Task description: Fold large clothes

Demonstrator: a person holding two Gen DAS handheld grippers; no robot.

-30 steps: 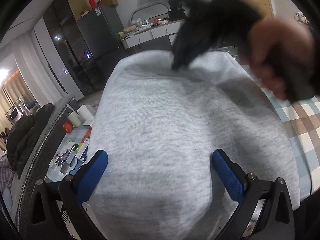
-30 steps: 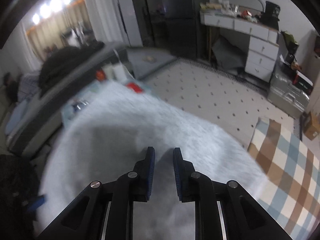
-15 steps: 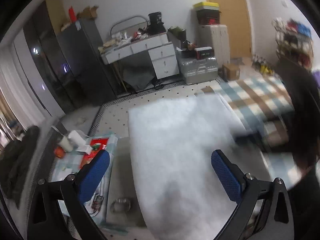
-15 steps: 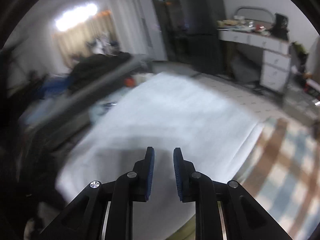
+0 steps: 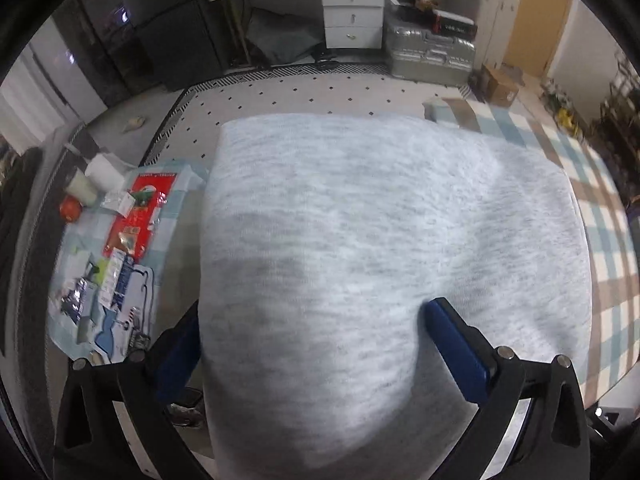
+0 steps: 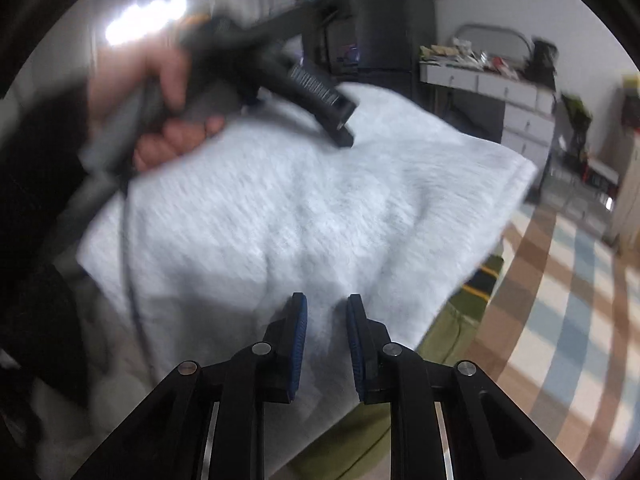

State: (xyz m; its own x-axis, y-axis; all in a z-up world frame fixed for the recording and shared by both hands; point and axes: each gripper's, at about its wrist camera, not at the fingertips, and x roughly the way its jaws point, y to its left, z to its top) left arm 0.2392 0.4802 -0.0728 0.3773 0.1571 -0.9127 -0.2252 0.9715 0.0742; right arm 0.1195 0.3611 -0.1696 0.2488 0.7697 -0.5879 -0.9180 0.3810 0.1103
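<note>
I see the grey garment [image 5: 380, 240] spread flat and filling most of the left wrist view, one edge reaching the checked cloth [image 5: 600, 208] beneath it. My left gripper [image 5: 312, 336] stands wide apart over it: the right blue pad [image 5: 454, 344] presses into the fabric, the left pad [image 5: 180, 352] hangs just off the garment's side edge. My right gripper [image 6: 325, 336] has its jaws narrowly parted and opening, with a fold of the grey fabric lying between them. Across the garment a hand [image 6: 160, 100] grips the other tool. A silver case [image 5: 430, 56] sits shut by the white drawers [image 5: 352, 8]. Beside the garment lies a red packet [image 5: 138, 216], its print too blurred to read.
</note>
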